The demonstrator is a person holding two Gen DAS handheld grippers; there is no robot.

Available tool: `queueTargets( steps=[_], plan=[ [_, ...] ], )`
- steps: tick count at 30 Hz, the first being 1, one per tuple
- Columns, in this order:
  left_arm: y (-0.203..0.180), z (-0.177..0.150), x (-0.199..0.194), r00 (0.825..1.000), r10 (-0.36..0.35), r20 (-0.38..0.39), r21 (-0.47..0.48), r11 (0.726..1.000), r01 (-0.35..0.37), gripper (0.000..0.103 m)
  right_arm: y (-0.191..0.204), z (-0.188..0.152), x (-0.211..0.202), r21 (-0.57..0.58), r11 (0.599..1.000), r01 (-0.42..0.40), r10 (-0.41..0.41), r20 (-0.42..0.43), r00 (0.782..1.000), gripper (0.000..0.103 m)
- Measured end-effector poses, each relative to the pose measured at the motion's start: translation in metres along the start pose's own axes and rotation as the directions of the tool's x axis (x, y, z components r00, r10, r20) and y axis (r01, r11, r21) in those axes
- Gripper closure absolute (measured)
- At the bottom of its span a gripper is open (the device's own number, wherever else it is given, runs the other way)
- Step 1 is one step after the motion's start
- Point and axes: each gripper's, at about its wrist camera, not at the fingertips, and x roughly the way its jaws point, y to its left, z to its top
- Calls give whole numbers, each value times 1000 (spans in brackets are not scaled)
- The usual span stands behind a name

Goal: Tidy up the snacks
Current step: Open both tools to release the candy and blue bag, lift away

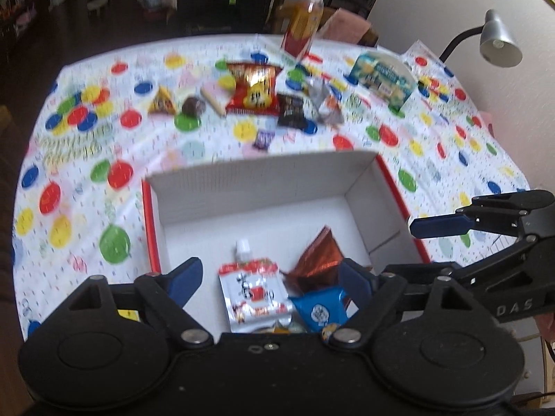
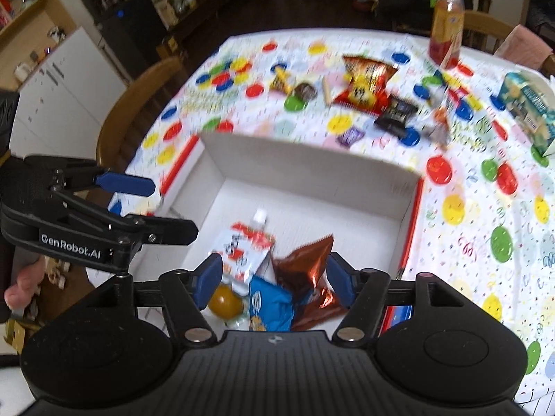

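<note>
A table point(image 1: 86, 180) under a cloth with coloured dots filled both views. On it sat a white box point(image 1: 263, 180) with red outer sides, open at the top. At its near end lay a white spouted pouch point(image 1: 253, 294), a copper-red foil bag point(image 1: 319, 256), a blue packet point(image 1: 319, 312) and an orange jelly cup point(image 2: 225, 300), all touching or overlapping.

Beyond the box more snacks stayed loose on the cloth: a juice bottle point(image 1: 303, 24) upright at the far edge, a blue-green carton point(image 1: 383, 78) to the right, a red chip bag point(image 1: 255, 90), a black packet point(image 1: 291, 111), a triangular snack point(image 1: 161, 102) and a small purple sweet point(image 1: 263, 138).

The left gripper point(image 1: 269, 277) hung over the box's near end, jaws spread wide and empty. The right gripper point(image 2: 272, 277) hung there too, released, gripping nothing.
</note>
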Motion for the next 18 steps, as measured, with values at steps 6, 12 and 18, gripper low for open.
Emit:
queueTargets(
  steps=[6,12,18],
  plan=[
    [-3,13,-16,998,7,69,17,1000,-8,10,-5,13,-20,20,1000,3,-4,76,997,28],
    [-4,25,-24,989,35,142,27,999,-39,1,-18,29,-35,66,997,29,-38,140,989,25],
    [-1,46,-25,981,60,184,7,998,-62,1,-37,47,-45,88,994,57,-73,178,981,24]
  ],
)
